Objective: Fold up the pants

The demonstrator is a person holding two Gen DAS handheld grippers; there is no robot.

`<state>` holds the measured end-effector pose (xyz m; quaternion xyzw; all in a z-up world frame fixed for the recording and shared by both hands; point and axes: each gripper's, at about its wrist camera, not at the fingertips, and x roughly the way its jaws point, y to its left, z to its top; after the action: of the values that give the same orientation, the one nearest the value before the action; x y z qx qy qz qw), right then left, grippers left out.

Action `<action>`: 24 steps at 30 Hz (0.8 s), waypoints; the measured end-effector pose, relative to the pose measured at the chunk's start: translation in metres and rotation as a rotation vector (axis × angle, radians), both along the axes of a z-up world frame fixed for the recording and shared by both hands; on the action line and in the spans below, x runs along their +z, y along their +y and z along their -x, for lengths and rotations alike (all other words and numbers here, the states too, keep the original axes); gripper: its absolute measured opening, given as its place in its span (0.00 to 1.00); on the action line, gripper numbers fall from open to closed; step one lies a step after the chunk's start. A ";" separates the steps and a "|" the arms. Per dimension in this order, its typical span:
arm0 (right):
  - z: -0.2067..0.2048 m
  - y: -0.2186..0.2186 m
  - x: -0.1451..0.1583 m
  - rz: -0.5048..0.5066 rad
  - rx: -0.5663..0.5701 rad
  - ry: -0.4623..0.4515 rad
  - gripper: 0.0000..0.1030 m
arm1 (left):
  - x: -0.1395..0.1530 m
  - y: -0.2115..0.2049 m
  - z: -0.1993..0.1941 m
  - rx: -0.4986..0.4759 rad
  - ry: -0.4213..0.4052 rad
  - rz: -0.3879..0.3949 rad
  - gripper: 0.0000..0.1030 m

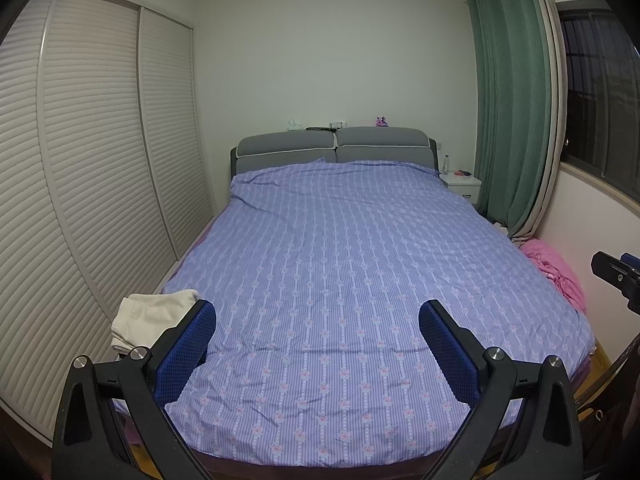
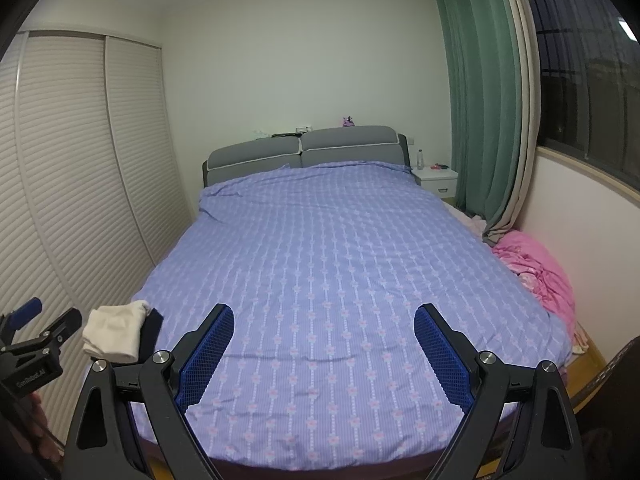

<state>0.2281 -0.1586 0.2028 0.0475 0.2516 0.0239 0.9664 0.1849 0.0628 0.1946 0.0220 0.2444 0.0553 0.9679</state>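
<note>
Cream-white pants (image 1: 148,318) lie bunched at the near left corner of the bed (image 1: 340,240); the right wrist view shows them (image 2: 114,332) beside a dark garment (image 2: 150,334). My left gripper (image 1: 318,314) is open and empty above the foot of the bed, just right of the pants. My right gripper (image 2: 324,318) is open and empty over the bed's near middle. The left gripper also shows at the left edge of the right wrist view (image 2: 44,330), and the right gripper's body shows at the right edge of the left wrist view (image 1: 616,276).
The bed has a purple striped cover and grey headboard (image 1: 334,146). Louvred wardrobe doors (image 1: 100,160) run along the left. A pink blanket (image 2: 536,268) lies at the bed's right side. Green curtains (image 1: 508,100), a window and a white nightstand (image 1: 460,184) stand at the right.
</note>
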 end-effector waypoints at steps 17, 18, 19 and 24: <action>-0.003 -0.004 0.000 -0.011 0.005 0.006 0.90 | -0.001 -0.003 0.002 -0.007 -0.002 -0.003 1.00; -0.003 -0.004 0.000 -0.011 0.005 0.006 0.90 | -0.001 -0.003 0.003 -0.007 -0.001 -0.004 1.00; -0.003 -0.004 -0.001 -0.013 0.006 0.007 0.90 | -0.001 -0.004 0.003 -0.006 -0.001 -0.005 1.00; -0.003 -0.004 -0.001 -0.012 0.004 0.009 0.90 | 0.000 -0.005 0.003 -0.001 -0.004 -0.008 1.00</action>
<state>0.2307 -0.1626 0.2022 0.0532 0.2559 0.0269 0.9649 0.1814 0.0581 0.1942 0.0259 0.2420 0.0560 0.9683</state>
